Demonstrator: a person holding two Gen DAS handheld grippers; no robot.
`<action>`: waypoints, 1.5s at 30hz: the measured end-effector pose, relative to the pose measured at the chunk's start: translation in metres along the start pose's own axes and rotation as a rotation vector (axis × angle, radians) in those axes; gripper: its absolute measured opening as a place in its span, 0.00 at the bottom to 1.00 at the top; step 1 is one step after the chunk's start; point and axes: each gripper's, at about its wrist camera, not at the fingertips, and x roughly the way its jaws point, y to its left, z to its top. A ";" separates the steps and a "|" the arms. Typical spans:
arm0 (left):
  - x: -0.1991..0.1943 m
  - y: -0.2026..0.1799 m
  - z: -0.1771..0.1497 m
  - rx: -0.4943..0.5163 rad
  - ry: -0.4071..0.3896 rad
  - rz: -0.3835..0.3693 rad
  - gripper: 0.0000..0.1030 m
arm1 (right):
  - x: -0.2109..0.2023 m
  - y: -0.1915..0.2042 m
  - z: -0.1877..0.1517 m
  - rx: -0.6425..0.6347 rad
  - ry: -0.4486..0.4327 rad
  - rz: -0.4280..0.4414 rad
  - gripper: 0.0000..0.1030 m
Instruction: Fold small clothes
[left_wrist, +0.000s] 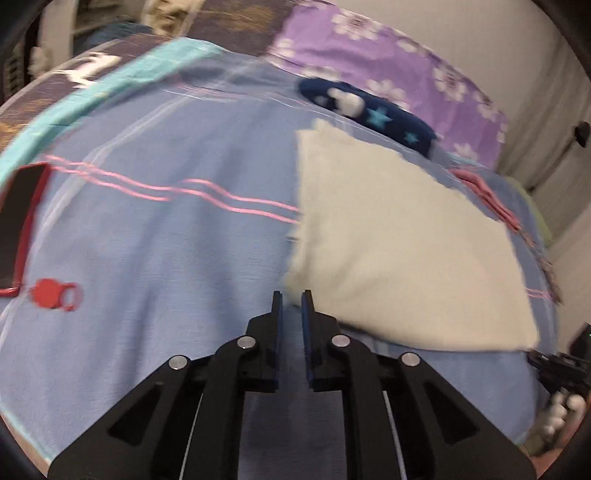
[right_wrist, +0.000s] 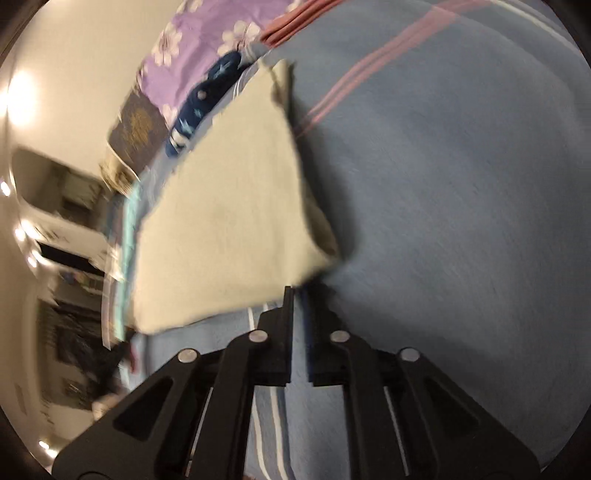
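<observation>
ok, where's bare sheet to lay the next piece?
Free: the blue sheet between the cream cloth and the red-edged phone with red cap. Crowded: far edge, where the navy star garment meets the purple floral pillow, and a pink item lies beyond the cloth.

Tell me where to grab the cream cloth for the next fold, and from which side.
Take the cream cloth by its two near corners, coming in low from the near edge. It lies flat on the blue sheet, and those corners sit right at the tips of the left gripper and right gripper, both nearly shut.
</observation>
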 end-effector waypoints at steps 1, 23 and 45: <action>-0.006 -0.003 0.005 0.030 -0.038 0.065 0.10 | -0.009 0.000 0.002 -0.005 -0.027 -0.006 0.08; 0.066 -0.317 -0.026 0.550 0.252 -0.534 0.26 | -0.014 0.002 0.021 -0.249 -0.097 0.115 0.34; 0.080 -0.375 -0.033 0.612 0.307 -0.557 0.23 | 0.013 0.047 0.029 -0.473 0.082 0.259 0.28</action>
